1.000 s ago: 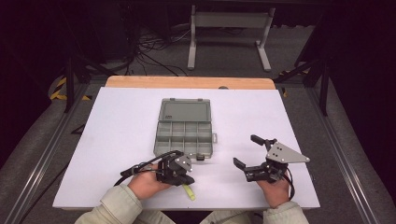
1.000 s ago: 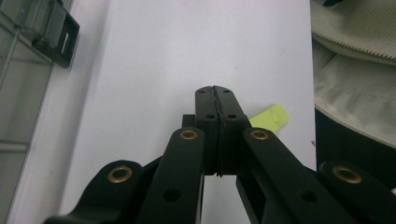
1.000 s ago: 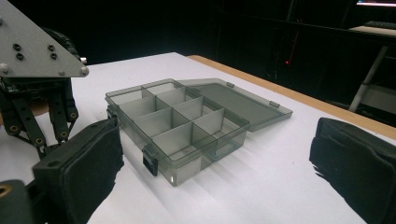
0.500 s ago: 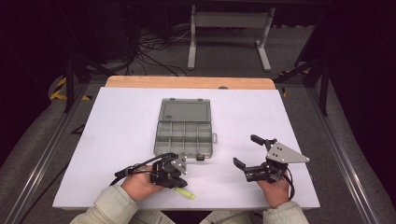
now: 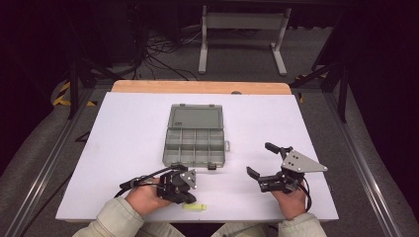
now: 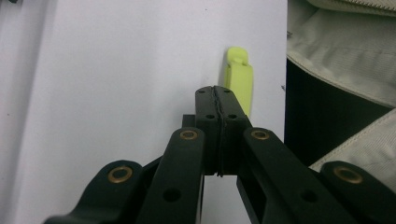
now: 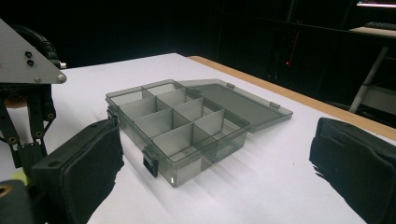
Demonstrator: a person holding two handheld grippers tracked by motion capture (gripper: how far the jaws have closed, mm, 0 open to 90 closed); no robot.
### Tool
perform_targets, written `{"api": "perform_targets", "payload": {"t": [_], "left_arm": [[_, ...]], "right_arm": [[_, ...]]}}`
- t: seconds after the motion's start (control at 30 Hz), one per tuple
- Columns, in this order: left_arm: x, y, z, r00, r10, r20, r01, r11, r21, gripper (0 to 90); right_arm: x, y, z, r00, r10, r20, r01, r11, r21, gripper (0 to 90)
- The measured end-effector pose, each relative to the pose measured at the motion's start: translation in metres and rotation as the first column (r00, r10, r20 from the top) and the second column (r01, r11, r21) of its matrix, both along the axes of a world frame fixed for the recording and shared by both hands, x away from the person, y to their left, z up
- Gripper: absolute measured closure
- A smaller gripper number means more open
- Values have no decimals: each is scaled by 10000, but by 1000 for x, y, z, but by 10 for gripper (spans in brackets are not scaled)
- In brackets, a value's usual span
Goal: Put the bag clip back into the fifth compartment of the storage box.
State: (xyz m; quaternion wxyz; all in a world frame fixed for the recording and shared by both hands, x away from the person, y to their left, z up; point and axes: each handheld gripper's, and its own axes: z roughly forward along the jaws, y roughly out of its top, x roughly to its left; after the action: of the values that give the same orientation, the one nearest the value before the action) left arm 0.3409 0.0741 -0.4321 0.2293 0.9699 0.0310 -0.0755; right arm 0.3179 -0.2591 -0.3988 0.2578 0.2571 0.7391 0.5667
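Left gripper [image 5: 182,190], jaws together and holding nothing, sits lower left of frame, just above the yellow clip [image 5: 194,207] at the table's [image 5: 128,133] near edge. Right gripper [image 5: 262,163], jaws apart, lower right. Box [image 5: 195,136] open mid-frame; bare table all around.

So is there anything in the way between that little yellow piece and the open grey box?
Nothing lies on the white table between the yellow piece and the compartment box itself. The left tool, jaws shut with nothing between them, hovers just beside the piece on the box's side.
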Motion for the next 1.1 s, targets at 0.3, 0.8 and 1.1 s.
{"api": "perform_targets", "payload": {"t": [0.3,0.8,1.1], "left_arm": [[0,0,0,10000,-30,-60,31,10000,39,894],[-12,8,11,9959,897,83,-887,9926,-828,250],[-22,6,7,9904,1323,396,-1261,9832,-1323,124]], "right_arm": [[0,0,0,10000,2,0,-2,10000,1,24],[0,0,1,10000,35,60,-35,10000,13,25],[0,0,1,10000,19,10,-19,10000,12,25]]}}
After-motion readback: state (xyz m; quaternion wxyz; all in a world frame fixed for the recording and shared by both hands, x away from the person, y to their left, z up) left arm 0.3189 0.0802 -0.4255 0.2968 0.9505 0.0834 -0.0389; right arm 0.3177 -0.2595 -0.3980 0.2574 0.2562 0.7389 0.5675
